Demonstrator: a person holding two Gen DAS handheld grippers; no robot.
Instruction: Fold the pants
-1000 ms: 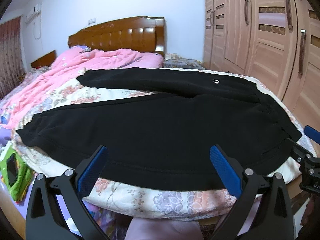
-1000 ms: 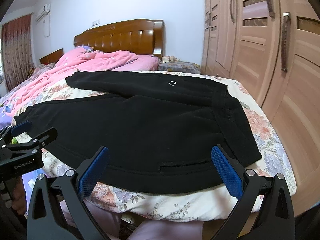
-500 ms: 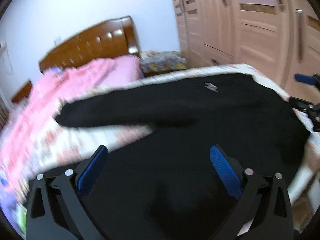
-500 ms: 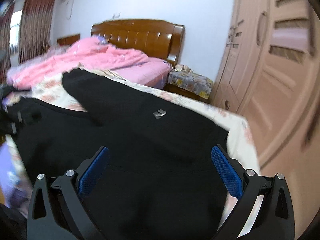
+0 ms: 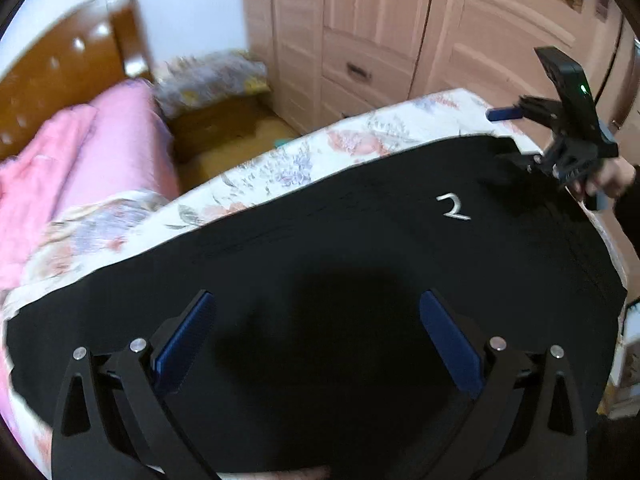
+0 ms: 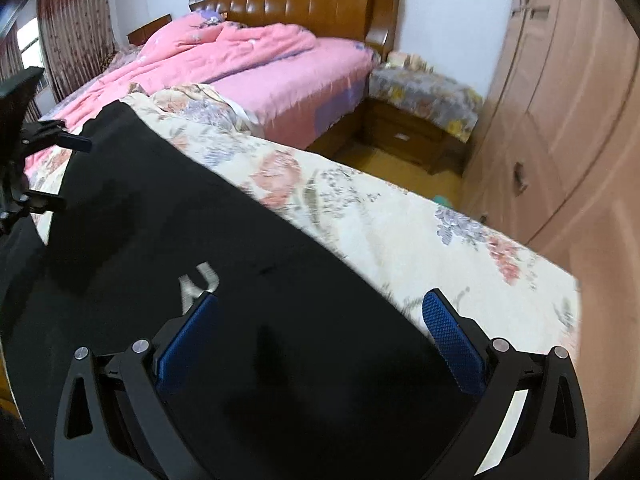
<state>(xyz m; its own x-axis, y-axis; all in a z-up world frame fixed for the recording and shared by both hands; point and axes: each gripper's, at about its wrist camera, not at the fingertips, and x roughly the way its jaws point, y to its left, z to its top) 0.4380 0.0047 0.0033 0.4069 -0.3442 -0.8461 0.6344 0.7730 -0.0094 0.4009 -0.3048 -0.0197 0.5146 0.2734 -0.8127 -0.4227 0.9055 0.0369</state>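
Black pants [image 5: 340, 264] with a small white logo [image 5: 452, 208] lie spread flat on the floral bed sheet [image 5: 280, 168]. My left gripper [image 5: 316, 332] is open and empty, just above the middle of the cloth. My right gripper [image 6: 320, 332] is open and empty above the waist end of the pants [image 6: 200, 248], by the logo [image 6: 198, 284]. The right gripper also shows in the left wrist view [image 5: 516, 136] at the pants' far corner. The left gripper shows at the left edge of the right wrist view [image 6: 60, 172].
A pink quilt [image 6: 224, 60] covers the far side of the bed below a wooden headboard [image 6: 304, 0]. A nightstand with a floral cover [image 6: 420, 96] stands beside it. Wooden wardrobes [image 6: 568, 120] line the right wall close to the bed's edge.
Both grippers have moved forward over the bed and tilted down toward the pants. The right one has come near the waist corner; both stay open.
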